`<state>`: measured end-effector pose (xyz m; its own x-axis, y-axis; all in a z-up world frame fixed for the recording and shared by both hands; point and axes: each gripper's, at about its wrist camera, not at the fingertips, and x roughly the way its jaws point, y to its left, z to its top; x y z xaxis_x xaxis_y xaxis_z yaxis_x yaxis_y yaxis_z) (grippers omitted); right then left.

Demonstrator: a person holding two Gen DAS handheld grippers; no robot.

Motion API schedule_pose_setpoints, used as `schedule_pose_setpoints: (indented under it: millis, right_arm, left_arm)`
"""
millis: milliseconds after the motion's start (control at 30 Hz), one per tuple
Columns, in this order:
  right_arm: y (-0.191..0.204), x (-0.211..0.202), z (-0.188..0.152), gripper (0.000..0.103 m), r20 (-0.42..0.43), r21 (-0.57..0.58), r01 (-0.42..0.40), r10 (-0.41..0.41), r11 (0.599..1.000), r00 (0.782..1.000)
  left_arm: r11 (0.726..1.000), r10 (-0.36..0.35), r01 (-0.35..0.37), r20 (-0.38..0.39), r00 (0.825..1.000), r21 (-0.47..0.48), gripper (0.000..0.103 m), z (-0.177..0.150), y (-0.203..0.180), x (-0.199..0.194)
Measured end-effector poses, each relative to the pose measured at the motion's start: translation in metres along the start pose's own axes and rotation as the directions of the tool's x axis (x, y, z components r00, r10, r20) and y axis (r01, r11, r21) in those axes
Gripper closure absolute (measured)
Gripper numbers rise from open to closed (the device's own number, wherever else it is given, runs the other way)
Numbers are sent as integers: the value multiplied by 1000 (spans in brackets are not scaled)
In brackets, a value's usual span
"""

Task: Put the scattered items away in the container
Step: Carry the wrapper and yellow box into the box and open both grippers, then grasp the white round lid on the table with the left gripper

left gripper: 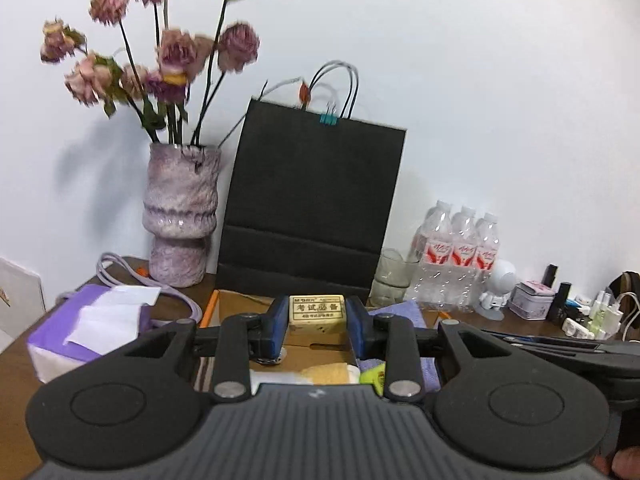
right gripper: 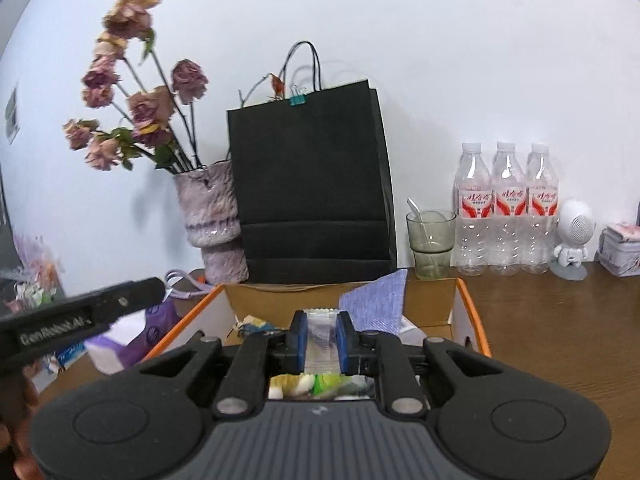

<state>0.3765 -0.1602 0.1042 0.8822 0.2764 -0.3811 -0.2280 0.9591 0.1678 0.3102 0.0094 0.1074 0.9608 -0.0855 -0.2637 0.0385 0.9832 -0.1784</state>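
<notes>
My left gripper is shut on a yellowish eraser with printed characters, held up above the cardboard box with orange edges. Small packets lie in the box below it. My right gripper is shut on a clear silvery sachet that stands between its blue pads, over the same box. Yellow and green packets and a lilac cloth lie inside the box. The left gripper's body shows at the left of the right wrist view.
Behind the box stand a black paper bag, a purple vase of dried roses, a glass, three water bottles and a white figurine. A purple tissue pack lies left of the box. Small jars and bottles crowd the far right.
</notes>
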Motion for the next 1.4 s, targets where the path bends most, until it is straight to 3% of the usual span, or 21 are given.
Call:
schedule_pose_setpoints:
  millis: [233,567,633,667,700,767,1400]
  right_arm:
    - [-2,37,-15,89,-103,-33,14,-18,999,995]
    - [-6,49,-26,88,-148,-47,45,-51,998,988]
    - [-6,48,-24,86,-152,-58,48,-56,997,987]
    - [-6,48,-24,70,-151,-64,56,-65,996,986]
    - [-6,47,-22,35,-152,-67,70,-80,995,985]
    - [-5,46,-20,0,-151,-85,105,-117,991,981]
    - [-9,44,-15,0,-178,-97,127,-142,987,974]
  left_arm:
    - [999,2,2,-117,993,38,71,-20,8,45]
    - [997,18,-6,-156,988,73,71,-30,10,56]
    - [997,26,-14,-164,986,73,52,-30,9,56]
    - [997,38,-26,-170,985,71,17,-29,9,56]
    - [996,59,-47,-169,984,70,0,-28,8,56]
    - [994,89,-79,-144,986,73,0,-26,6,51]
    - [993,98,-87,-164,981,76,0,-24,7,51]
